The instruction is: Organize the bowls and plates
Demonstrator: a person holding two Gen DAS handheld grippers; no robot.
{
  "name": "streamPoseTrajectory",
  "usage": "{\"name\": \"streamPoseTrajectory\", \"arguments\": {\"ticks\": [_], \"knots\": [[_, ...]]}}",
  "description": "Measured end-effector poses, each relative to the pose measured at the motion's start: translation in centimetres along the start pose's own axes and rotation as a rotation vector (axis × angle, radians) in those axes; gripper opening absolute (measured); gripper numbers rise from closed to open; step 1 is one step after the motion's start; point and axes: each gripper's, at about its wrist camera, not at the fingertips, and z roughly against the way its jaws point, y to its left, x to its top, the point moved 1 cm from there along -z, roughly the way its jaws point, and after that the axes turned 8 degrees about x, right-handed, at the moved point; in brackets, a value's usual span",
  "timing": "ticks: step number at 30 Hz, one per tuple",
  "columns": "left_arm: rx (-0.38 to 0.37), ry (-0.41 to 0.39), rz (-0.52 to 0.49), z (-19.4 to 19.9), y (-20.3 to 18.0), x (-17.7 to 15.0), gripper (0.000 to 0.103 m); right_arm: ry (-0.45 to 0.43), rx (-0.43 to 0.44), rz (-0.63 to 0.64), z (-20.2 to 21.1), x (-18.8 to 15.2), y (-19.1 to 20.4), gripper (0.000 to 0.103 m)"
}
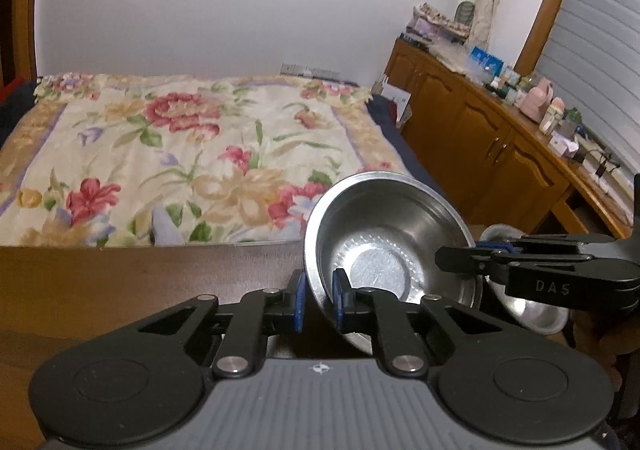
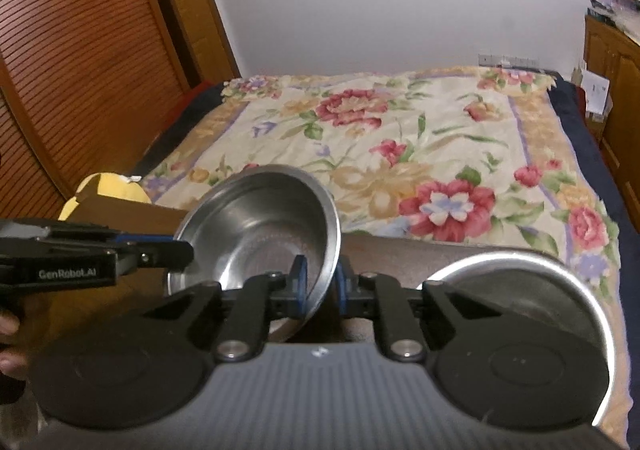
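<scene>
- A bedroom: a bed under a floral quilt (image 1: 192,153) fills the background, wooden cabinets (image 1: 480,129) lining one wall, a brown table (image 1: 120,282) in the foreground.
- A steel bowl (image 1: 384,234), tilted with its mouth toward the cameras, hangs over the table, held from two sides.
- The left gripper (image 1: 320,298) is clamped on the bowl's near rim, one blue pad inside the wall, one outside.
- The right gripper (image 2: 320,282) pinches the opposite rim the same way; in the left wrist view it reaches in from the right.
- A second steel dish (image 2: 560,274) lies just beside, partly hidden behind the right gripper; a person's fingers (image 2: 8,342) show at the edge.
- The step in hand appears to be carrying the bowl for stacking; the next move likely calls for levelling it and lowering it squarely onto the other dish before either grip lets go.
</scene>
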Motion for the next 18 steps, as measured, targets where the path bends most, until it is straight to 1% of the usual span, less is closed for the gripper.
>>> {"name": "streamPoseTrajectory", "arguments": {"ticks": [7, 18], "knots": [[-0.020, -0.064, -0.019, 2.9, -0.9, 0.4, 0.015, -0.023, -0.002, -0.014, 1.6, 0.2, 0.5, 0.016], [-0.048, -0.149, -0.054, 8.3, -2.4, -0.3, 0.014, -0.087, -0.015, -0.013, 6.0, -0.2, 2.3, 0.016]]}}
